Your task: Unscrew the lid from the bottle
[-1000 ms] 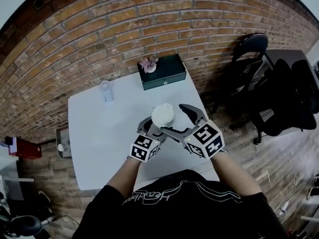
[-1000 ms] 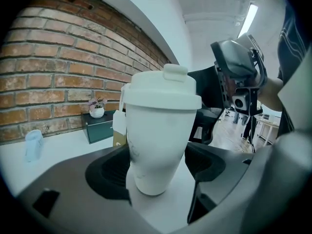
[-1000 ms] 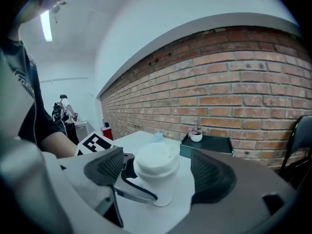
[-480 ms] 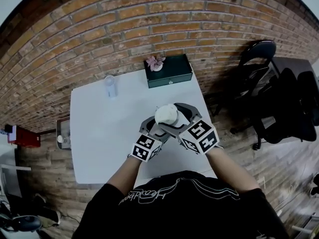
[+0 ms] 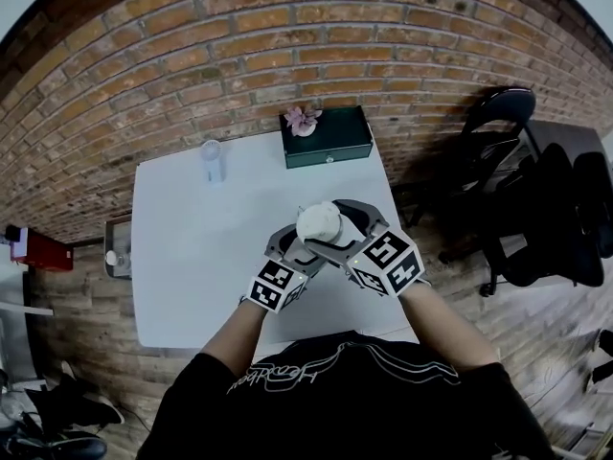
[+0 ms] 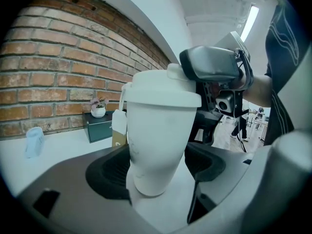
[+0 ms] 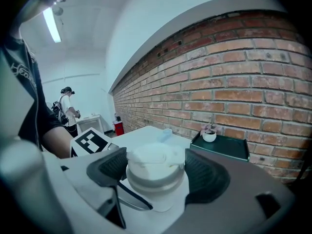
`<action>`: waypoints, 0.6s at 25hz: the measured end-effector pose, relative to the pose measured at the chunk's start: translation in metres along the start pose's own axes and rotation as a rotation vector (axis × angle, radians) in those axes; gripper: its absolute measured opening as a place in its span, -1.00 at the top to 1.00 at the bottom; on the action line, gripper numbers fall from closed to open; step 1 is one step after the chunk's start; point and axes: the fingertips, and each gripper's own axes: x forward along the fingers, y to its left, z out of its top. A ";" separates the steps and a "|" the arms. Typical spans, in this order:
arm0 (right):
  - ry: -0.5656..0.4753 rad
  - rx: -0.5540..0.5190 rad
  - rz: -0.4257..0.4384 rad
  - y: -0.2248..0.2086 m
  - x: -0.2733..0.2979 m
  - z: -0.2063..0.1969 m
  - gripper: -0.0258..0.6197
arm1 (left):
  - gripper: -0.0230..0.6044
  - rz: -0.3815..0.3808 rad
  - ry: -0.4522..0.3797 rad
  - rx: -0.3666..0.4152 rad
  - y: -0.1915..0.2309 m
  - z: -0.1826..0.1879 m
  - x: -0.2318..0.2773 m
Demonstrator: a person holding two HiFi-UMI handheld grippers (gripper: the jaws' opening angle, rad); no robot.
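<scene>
I hold a white tapered bottle (image 6: 158, 140) upright over the white table (image 5: 192, 257), close to my body. My left gripper (image 6: 158, 172) is shut on its lower body, one pad on each side. The white lid (image 7: 155, 162) sits on the bottle's top and also shows in the head view (image 5: 318, 222). My right gripper (image 7: 156, 172) reaches in from the right at lid height. Its jaws are closing, and both pads lie against the lid's sides. In the head view the left gripper (image 5: 303, 247) is just below the right gripper (image 5: 328, 226).
At the table's far edge stands a dark green box (image 5: 330, 142) with a small potted plant (image 5: 303, 120). A small clear cup (image 5: 212, 159) stands at the far left. A brick wall runs behind, with black chairs (image 5: 498, 132) on the right.
My right gripper has moved left over the bottle top, and its jaws have narrowed from wide open onto the lid. The left gripper has kept its hold on the bottle.
</scene>
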 end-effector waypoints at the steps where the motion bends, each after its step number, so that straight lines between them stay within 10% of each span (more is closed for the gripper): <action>1: 0.006 -0.010 0.021 0.000 0.000 0.000 -0.21 | -0.25 -0.002 -0.001 0.000 0.000 0.000 0.000; 15: 0.125 -0.231 0.400 0.007 0.002 -0.003 -0.22 | -0.25 0.007 0.020 -0.016 -0.001 -0.001 -0.002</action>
